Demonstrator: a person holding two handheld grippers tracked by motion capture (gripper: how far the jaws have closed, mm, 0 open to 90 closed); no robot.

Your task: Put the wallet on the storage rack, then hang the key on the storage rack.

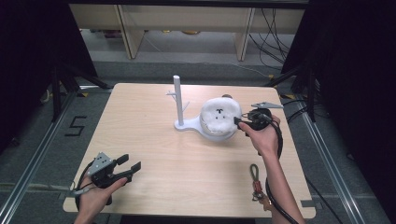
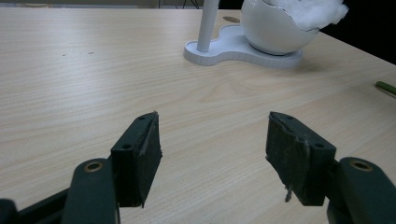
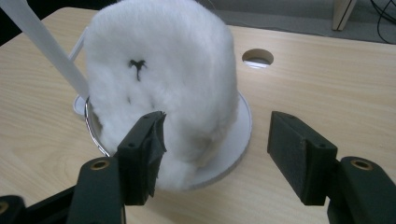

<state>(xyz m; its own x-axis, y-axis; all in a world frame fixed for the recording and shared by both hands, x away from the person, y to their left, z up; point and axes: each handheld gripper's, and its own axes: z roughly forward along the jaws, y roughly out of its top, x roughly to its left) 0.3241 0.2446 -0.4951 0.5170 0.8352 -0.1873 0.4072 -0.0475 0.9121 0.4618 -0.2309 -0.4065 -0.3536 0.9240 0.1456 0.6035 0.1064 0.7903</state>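
Observation:
A fluffy white plush [image 1: 220, 114] [image 3: 163, 84] with small black marks sits in a white egg-shaped bowl [image 2: 273, 32] on a white stand base [image 1: 189, 125]. A thin white post [image 1: 178, 98] rises from that base. My right gripper [image 1: 239, 122] [image 3: 215, 154] is open right beside the plush's right side, its left jaw close against the fur, nothing held. My left gripper [image 1: 129, 165] [image 2: 212, 154] is open low over the table near the front left corner, with bare wood between its jaws.
The wooden table [image 1: 154, 154] carries a green and red strap with a clip [image 1: 257, 182] near the front right. A round hole [image 3: 258, 57] in the tabletop lies just behind the bowl. Cables trail from both grippers.

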